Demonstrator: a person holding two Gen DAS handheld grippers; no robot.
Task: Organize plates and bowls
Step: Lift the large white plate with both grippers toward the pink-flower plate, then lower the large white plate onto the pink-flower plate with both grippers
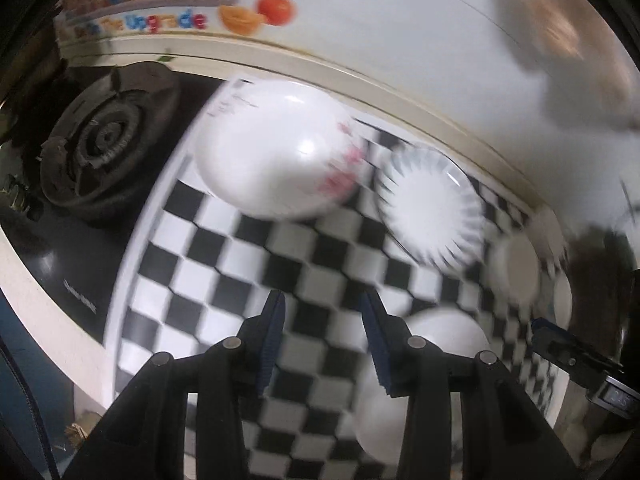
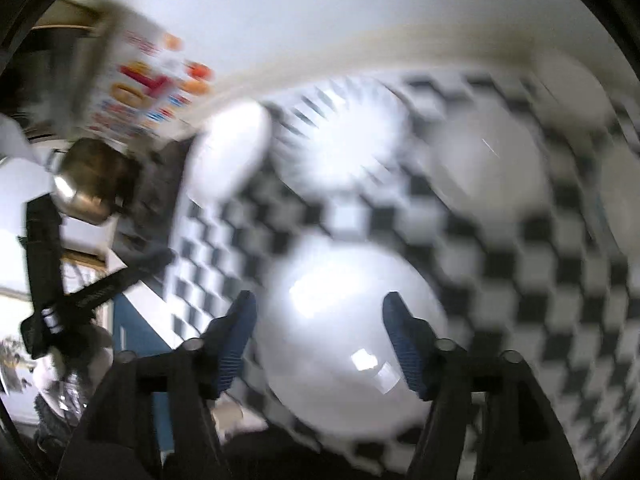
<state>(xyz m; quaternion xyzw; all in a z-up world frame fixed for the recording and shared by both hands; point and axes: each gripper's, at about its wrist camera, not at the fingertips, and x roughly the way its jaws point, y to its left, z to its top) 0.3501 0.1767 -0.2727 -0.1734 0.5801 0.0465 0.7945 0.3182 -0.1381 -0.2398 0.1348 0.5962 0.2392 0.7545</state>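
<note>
A black-and-white checkered cloth [image 1: 224,264] carries several white dishes, all blurred. In the left wrist view a large white plate with pink marks [image 1: 276,148] lies at the back. A white plate with a black rayed rim [image 1: 430,204] lies to its right, and a plain white dish [image 1: 440,336] sits just right of my fingers. My left gripper [image 1: 322,306] hangs open above bare cloth, holding nothing. My right gripper [image 2: 319,300] stands open above a plain white dish [image 2: 352,336], and its pads do not press on it. The rayed plate [image 2: 348,136] lies beyond.
A black gas burner [image 1: 104,140] sits left of the cloth on a dark hob. A metal kettle [image 2: 88,176] stands at the left. A wall with a colourful fruit sticker [image 1: 240,16] runs behind the counter. More white dishes [image 2: 492,160] lie at the right of the cloth.
</note>
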